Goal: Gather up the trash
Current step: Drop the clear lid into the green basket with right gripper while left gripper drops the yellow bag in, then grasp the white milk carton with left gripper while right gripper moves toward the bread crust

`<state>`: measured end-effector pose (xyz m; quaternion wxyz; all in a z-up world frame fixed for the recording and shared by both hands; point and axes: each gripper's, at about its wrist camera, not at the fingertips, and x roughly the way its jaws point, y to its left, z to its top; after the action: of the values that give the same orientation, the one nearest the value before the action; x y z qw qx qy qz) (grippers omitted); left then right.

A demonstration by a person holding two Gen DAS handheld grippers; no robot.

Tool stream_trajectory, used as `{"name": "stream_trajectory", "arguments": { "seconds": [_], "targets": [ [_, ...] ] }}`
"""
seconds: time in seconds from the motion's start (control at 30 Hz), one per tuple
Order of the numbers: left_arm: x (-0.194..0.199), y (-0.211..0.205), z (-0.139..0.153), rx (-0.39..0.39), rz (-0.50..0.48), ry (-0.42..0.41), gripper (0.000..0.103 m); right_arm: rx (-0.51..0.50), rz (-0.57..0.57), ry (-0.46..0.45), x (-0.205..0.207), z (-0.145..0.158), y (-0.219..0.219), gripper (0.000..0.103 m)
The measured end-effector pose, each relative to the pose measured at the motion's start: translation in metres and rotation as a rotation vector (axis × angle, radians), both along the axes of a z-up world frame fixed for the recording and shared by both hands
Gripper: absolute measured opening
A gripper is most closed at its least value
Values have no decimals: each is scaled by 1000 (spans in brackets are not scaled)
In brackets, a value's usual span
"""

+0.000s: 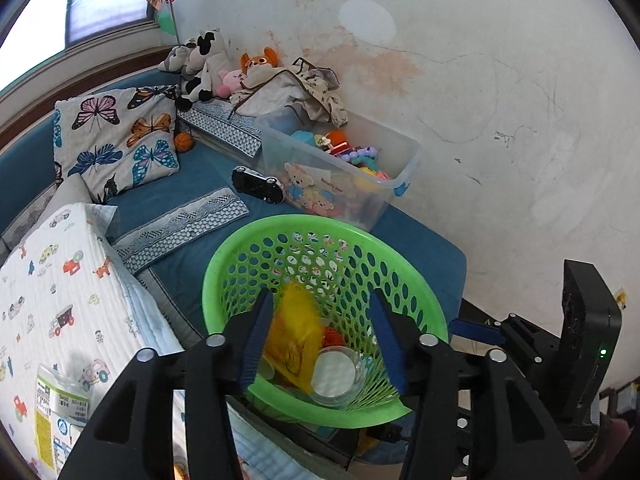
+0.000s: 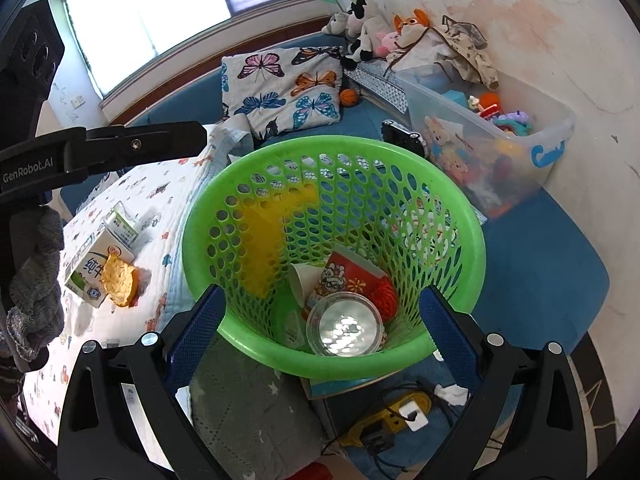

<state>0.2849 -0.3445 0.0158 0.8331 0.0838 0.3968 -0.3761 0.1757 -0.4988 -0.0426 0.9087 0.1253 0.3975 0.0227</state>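
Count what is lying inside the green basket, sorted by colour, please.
Yellow: 1, the wrapper
Red: 2, the printed paper cup and the mesh net
Clear: 1, the plastic cup
Pale: 1, a half-hidden scrap, too covered to name
Total: 5

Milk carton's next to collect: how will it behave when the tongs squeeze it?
The milk carton lies flat on the quilt, so it probably won't roll. Its open, crumpled top suggests it's empty: likely light and easily crushed.
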Motion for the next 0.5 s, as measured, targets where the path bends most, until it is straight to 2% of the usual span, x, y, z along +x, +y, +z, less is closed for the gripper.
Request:
{"name": "stream_trajectory", "arguments": {
  "seconds": [0.27, 0.5],
  "targets": [
    [-12, 22, 5, -15, 1, -23, 53, 4, 9, -14, -8, 6, 9, 96],
    [-31, 64, 12, -41, 33, -38, 55, 5, 42, -28, -19, 13, 28, 96]
  ]
}}
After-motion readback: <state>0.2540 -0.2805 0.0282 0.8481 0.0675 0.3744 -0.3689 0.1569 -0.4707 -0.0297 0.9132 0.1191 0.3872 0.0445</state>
